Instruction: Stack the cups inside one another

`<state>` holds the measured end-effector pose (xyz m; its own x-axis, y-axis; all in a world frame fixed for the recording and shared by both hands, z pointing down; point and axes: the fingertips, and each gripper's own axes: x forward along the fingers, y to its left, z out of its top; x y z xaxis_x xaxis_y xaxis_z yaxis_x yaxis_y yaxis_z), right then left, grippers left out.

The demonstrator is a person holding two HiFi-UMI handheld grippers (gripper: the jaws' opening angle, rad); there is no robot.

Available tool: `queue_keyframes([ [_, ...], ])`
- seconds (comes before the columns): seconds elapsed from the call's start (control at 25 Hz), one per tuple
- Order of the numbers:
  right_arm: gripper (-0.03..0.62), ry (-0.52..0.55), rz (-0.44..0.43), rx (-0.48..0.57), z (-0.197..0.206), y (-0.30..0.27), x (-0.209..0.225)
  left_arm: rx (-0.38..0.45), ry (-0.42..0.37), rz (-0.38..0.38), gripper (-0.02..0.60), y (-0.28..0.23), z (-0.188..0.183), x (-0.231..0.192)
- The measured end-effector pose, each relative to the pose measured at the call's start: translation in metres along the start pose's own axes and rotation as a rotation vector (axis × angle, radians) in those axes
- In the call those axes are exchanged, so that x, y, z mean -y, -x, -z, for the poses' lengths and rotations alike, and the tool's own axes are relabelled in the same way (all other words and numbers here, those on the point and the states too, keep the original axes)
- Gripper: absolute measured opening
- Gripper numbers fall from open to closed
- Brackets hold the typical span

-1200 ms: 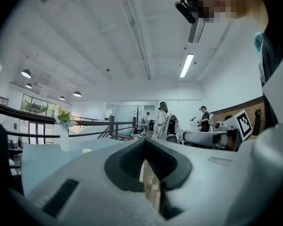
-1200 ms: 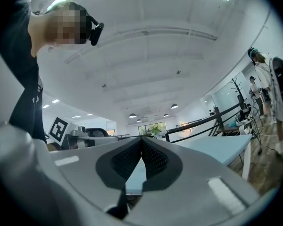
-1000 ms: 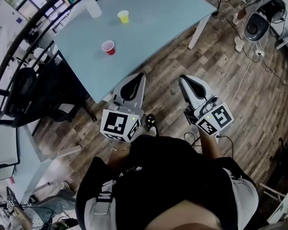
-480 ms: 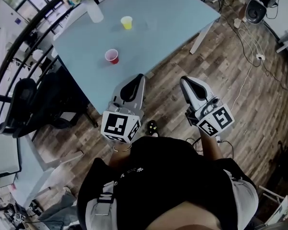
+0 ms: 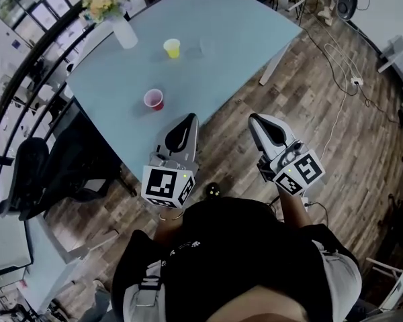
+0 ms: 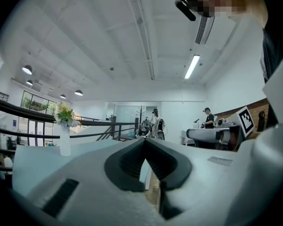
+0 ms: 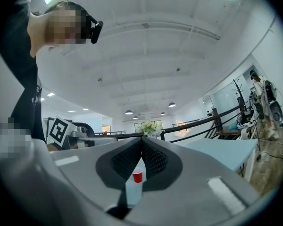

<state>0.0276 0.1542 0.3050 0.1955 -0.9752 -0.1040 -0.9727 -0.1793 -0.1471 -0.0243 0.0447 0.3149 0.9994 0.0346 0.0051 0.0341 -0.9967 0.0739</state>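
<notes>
The red cup [image 5: 153, 99] and the yellow cup [image 5: 172, 47] stand upright and well apart on the blue table [image 5: 242, 19]. They look light, thin and easy to crush, so a gentle pinch at the rim should suit. The left gripper [image 5: 187, 119] and right gripper [image 5: 257, 119] hang short of the table, jaws closed on nothing.

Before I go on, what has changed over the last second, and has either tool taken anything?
The person has closed in on the table: in the head view the red cup and yellow cup sit nearer the left tool and right tool. Nothing taken or released. Both tools stay shut and empty; the cups stay apart, upright.
</notes>
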Motion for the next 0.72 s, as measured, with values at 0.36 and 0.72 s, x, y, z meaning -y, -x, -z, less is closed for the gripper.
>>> queue_keyframes([
  [0.36,0.000,-0.015,-0.007,-0.003,0.011,-0.024,0.009,-0.016,0.002,-0.027,-0.011,-0.007,0.009,-0.027],
  [0.72,0.000,-0.033,-0.046,-0.004,0.012,-0.054,0.035,-0.029,-0.003,-0.102,-0.012,-0.007,0.011,-0.046],
])
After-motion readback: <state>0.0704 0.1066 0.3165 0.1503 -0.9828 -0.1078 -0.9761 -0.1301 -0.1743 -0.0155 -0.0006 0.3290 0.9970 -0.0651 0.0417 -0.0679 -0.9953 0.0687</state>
